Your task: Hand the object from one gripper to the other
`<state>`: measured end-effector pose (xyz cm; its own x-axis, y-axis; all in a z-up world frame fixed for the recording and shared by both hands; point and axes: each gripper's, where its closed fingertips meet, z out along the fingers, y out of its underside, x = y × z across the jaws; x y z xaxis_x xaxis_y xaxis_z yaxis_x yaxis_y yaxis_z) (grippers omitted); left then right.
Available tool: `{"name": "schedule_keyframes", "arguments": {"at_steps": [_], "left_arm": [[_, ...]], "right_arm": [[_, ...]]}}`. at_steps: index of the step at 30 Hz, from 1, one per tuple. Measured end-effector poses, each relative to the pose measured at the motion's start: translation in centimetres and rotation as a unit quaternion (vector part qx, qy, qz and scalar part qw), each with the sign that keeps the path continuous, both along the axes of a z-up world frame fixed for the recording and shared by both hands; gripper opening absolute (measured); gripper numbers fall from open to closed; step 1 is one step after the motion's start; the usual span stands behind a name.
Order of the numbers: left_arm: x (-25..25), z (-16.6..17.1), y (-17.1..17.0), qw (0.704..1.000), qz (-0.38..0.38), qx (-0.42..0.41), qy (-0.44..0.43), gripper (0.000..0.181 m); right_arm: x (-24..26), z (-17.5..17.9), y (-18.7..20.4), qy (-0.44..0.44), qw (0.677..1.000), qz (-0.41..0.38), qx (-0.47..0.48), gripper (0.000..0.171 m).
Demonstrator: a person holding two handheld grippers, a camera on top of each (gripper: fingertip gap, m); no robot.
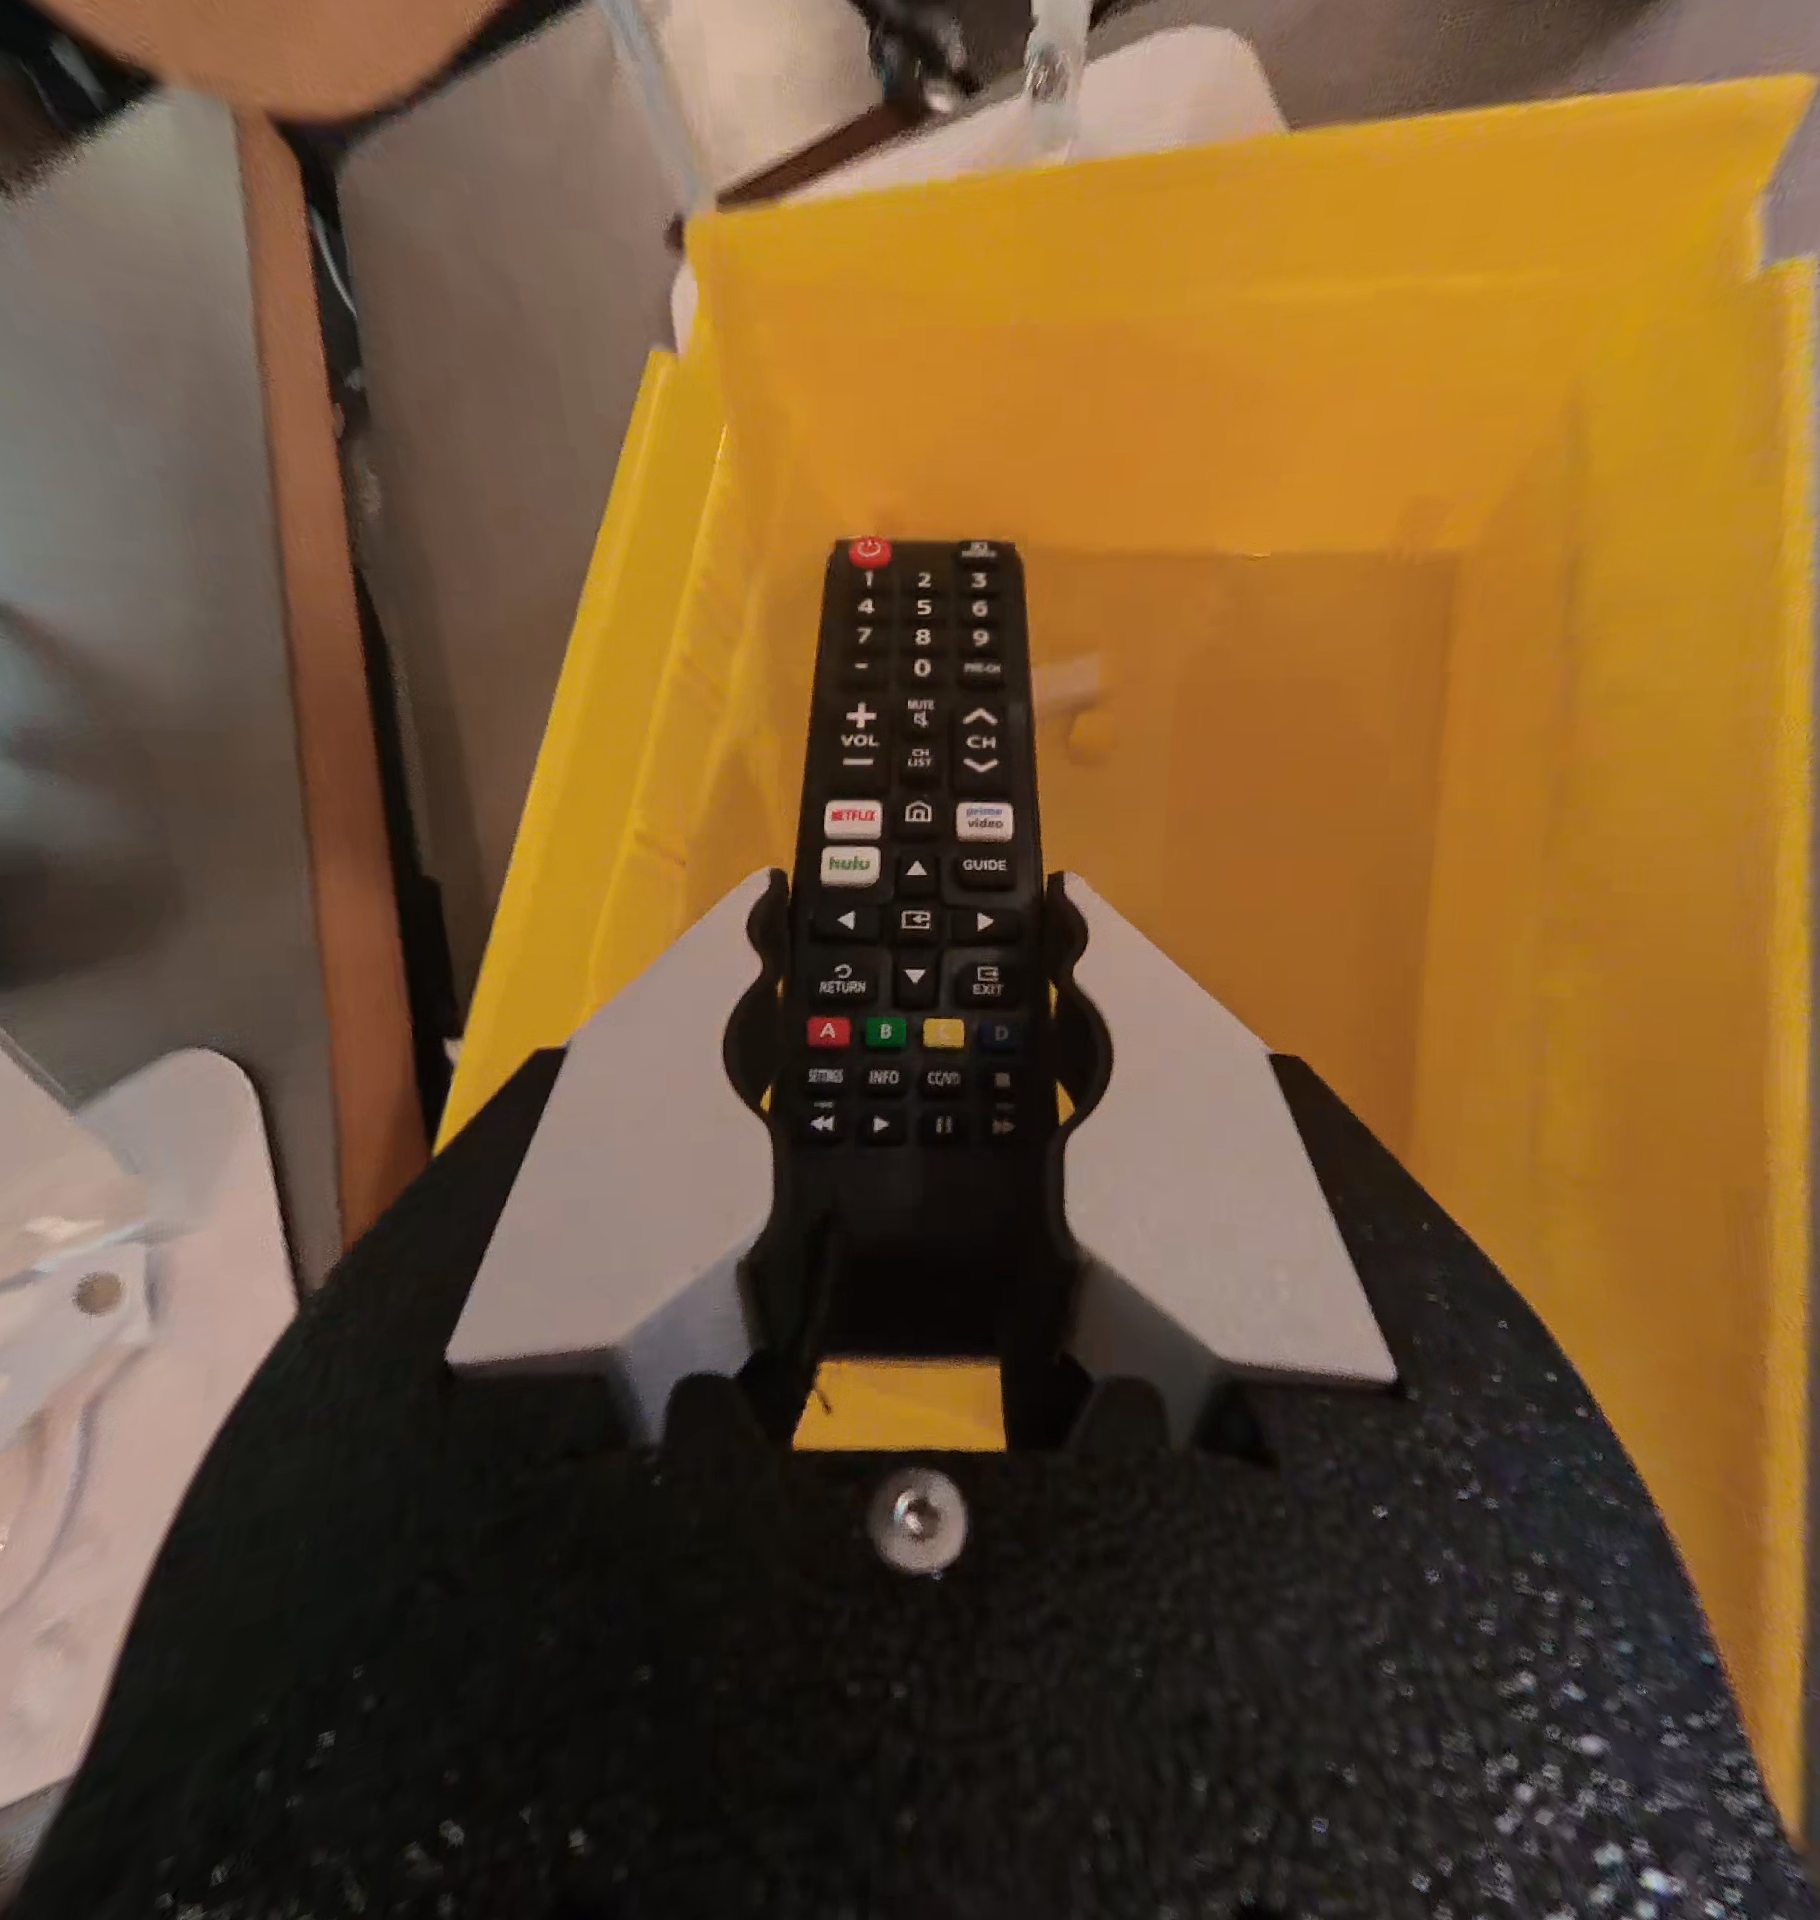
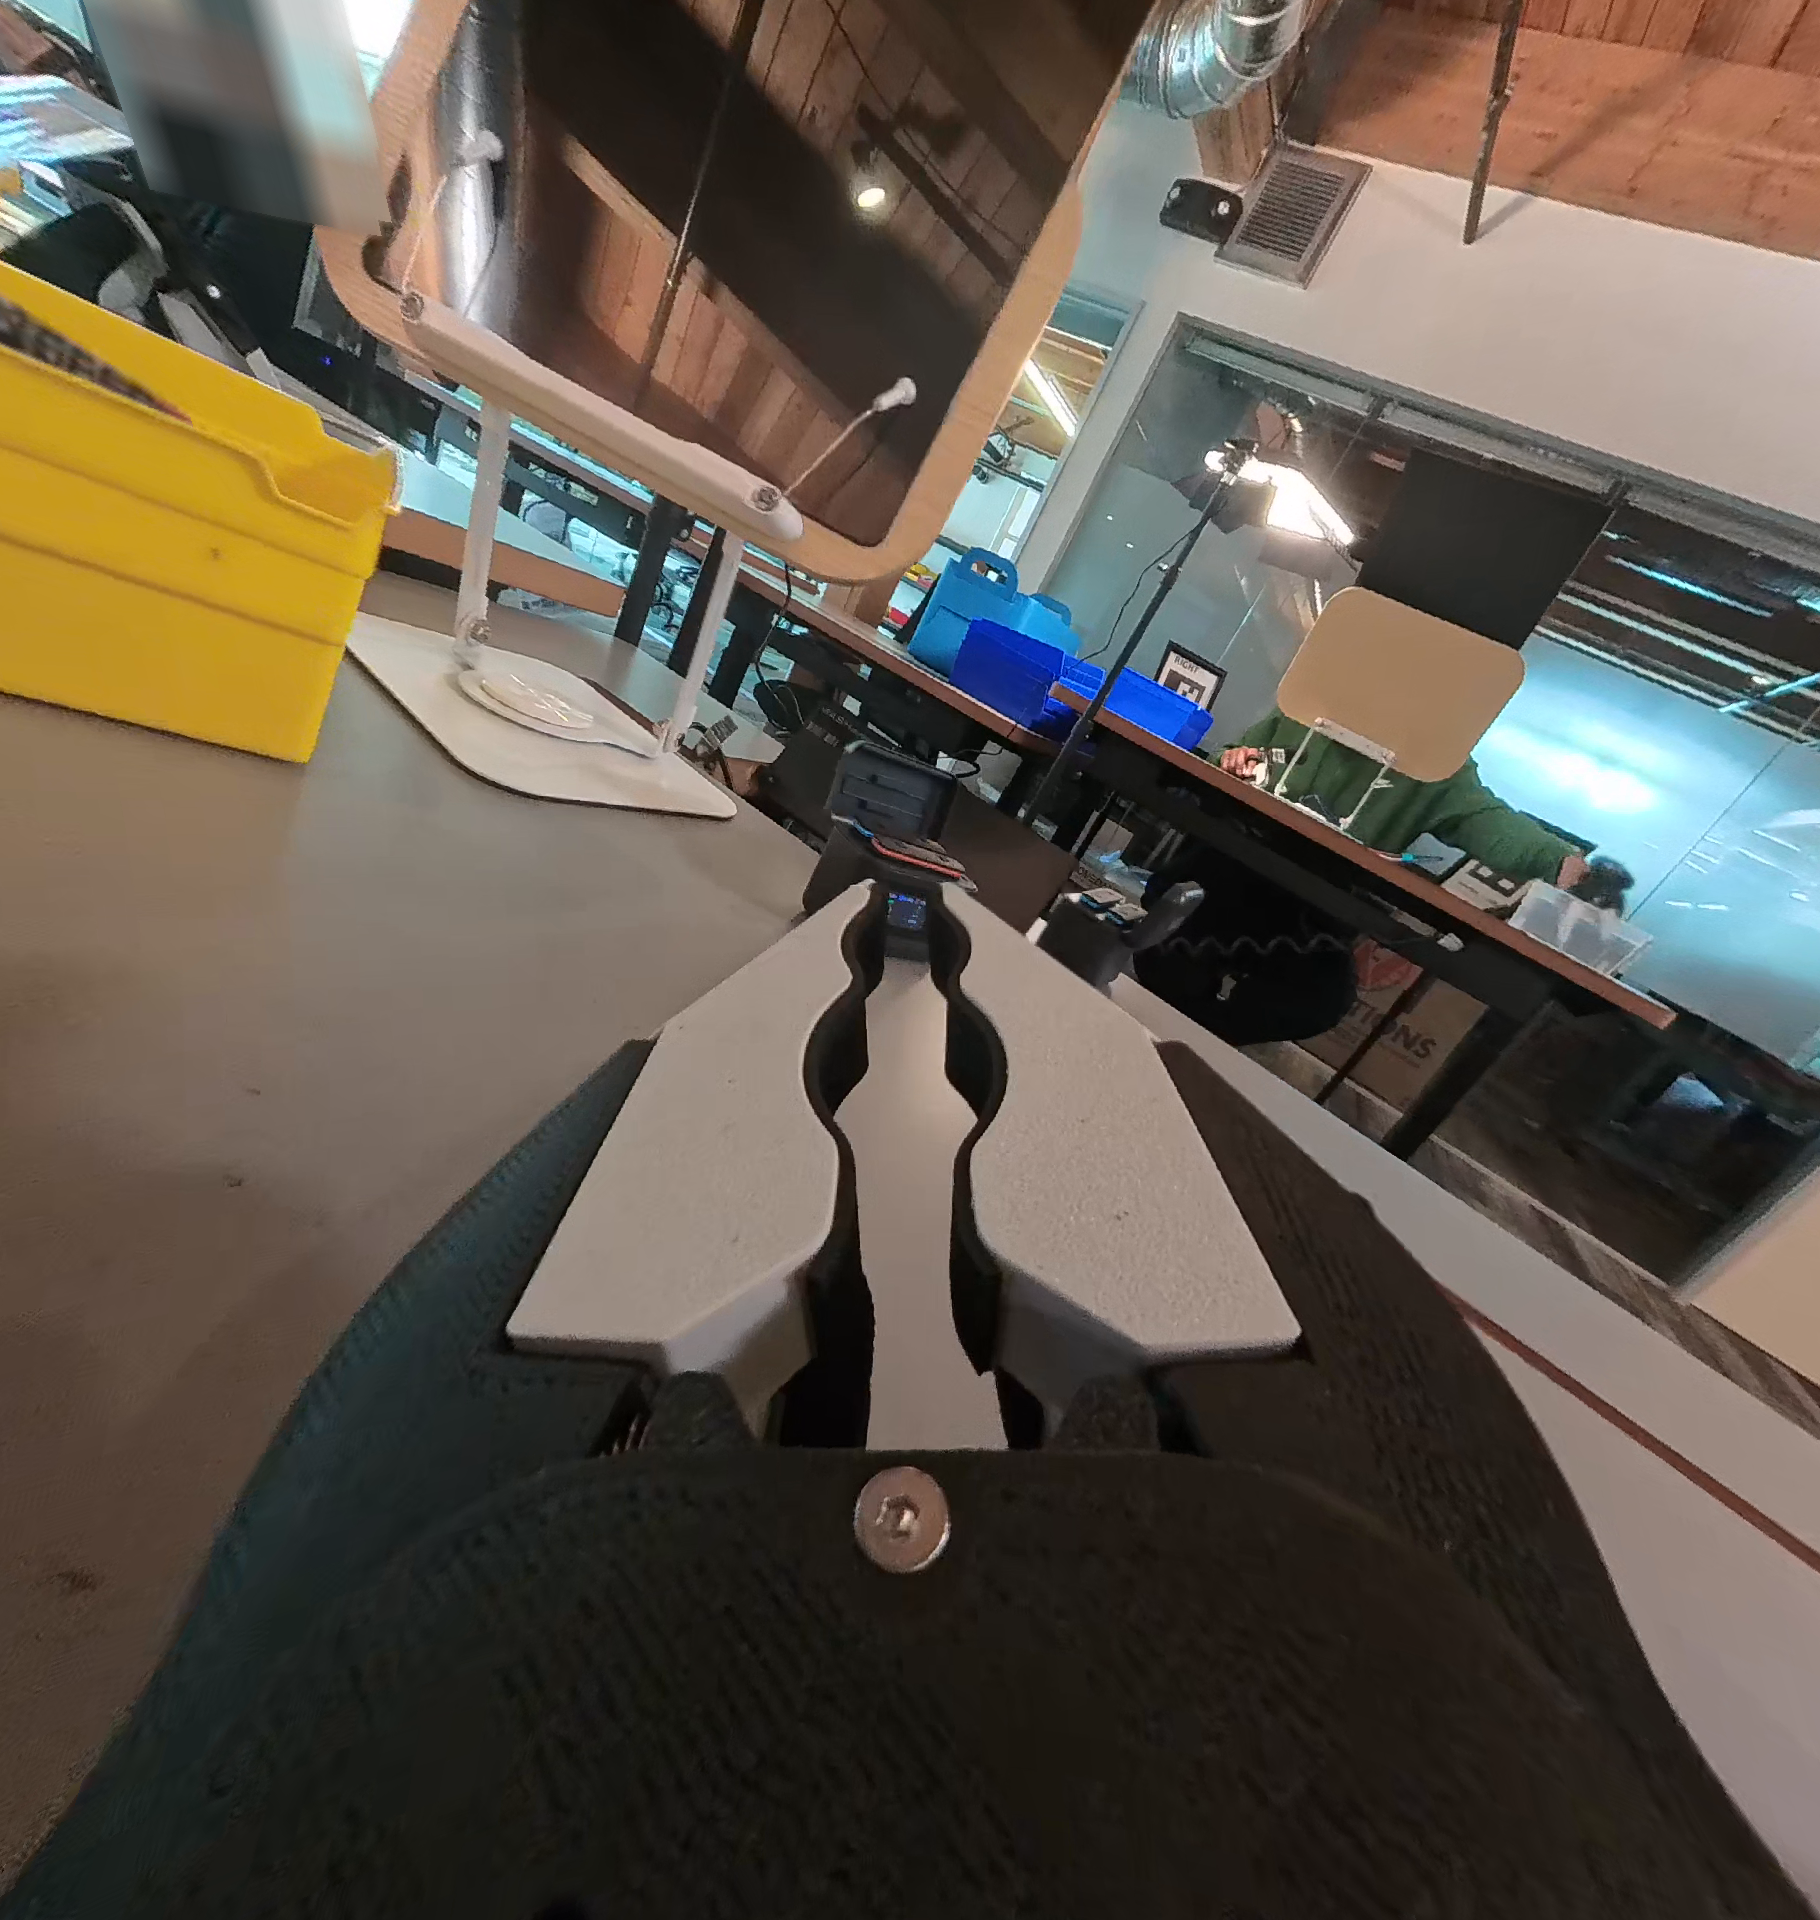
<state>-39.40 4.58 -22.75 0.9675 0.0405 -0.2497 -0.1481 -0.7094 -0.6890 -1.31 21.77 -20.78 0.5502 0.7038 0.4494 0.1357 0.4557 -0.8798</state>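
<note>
The left gripper (image 1: pixel 916 997) is pinching a black remote control (image 1: pixel 921 790) by its lower half, the two pale fingers (image 1: pixel 636 1122) pressed against its long edges so that the button face looks up at the camera and the end with the red button points away. The remote hangs over the open mouth of a yellow bin (image 1: pixel 1301 416), with the bin's inner walls and floor showing behind it; whether its far end touches the bin cannot be told. The gripper points steeply down into the bin. The right gripper (image 2: pixel 904 914) holds nothing: its fingers (image 2: pixel 719 1143) are drawn close together, with only a narrow gap left between them. It lies low over the grey desk (image 2: pixel 262 1039), aimed roughly level towards the far edge. To its left on the desk stands the yellow bin (image 2: pixel 158 582), and beside that a white stand (image 2: pixel 573 727) carrying a tilted wood-rimmed panel (image 2: pixel 740 260).
</note>
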Motion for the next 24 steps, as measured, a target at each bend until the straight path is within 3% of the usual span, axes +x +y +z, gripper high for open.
{"name": "schedule_keyframes", "arguments": {"at_steps": [1,7,12,14,18,21,23,24], "left_arm": [[0.4,0.5,0.2,1.0,-0.006,0.008,0.02,0.047],[7.5,4.8,2.6,0.989,-0.104,0.093,0.053,0.047],[19.5,6.5,5.9,0.96,-0.255,0.112,0.017,0.047],[24.3,5.5,6.8,0.943,-0.321,0.09,-0.006,0.047],[31.2,3.1,8.1,0.909,-0.411,0.06,-0.024,0.047],[33.7,3.1,8.9,0.896,-0.435,0.069,-0.058,0.047],[34.6,3.2,9.5,0.89,-0.442,0.076,-0.081,0.047],[34.9,3.2,9.9,0.89,-0.441,0.082,-0.084,0.047]], "right_arm": [[0.0,0.0,-0.1,-0.003,1.0,0.0,0.003,0.006],[-0.3,1.3,-1.5,-0.017,0.997,-0.001,0.071,0.013],[-1.9,4.3,-5.7,-0.075,0.958,-0.041,0.272,0.084],[-3.1,4.9,-7.6,-0.108,0.928,-0.06,0.351,0.096],[-4.3,3.3,-8.1,-0.186,0.889,-0.084,0.409,0.095],[-3.6,2.2,-6.8,-0.223,0.866,-0.113,0.433,0.066],[-3.0,2.0,-5.8,-0.23,0.861,-0.132,0.434,0.024],[-2.7,2.0,-5.3,-0.231,0.863,-0.137,0.429,0.023]]}}
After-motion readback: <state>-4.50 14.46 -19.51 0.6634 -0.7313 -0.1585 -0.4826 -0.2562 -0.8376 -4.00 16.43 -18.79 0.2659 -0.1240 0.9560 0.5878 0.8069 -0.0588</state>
